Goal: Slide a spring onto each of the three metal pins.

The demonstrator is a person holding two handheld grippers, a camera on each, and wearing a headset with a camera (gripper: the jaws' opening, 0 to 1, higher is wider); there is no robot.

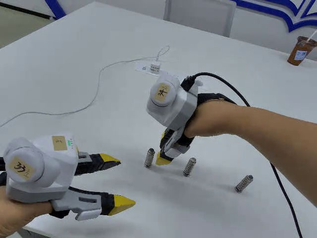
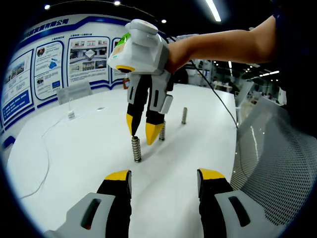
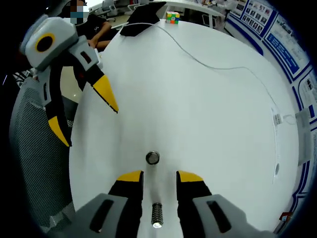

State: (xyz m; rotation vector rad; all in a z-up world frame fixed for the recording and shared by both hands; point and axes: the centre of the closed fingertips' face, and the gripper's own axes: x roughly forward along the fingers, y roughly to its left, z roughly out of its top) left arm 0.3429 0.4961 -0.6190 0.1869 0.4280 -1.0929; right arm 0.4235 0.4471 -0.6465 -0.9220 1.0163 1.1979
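Three coiled springs stand on the white table: the left spring, the middle spring and the right spring, which leans. In the left gripper view they are the near spring, one behind the yellow tips and a far one. My right gripper points down, open and holding nothing, its tips just right of the left spring. From above, that spring's shiny top lies just ahead of the right gripper. My left gripper hovers open at the near left.
A thin white cable with a small plug runs across the far table. A drink cup stands at the far right edge. A mesh chair is beside the table, and a colourful cube sits far off.
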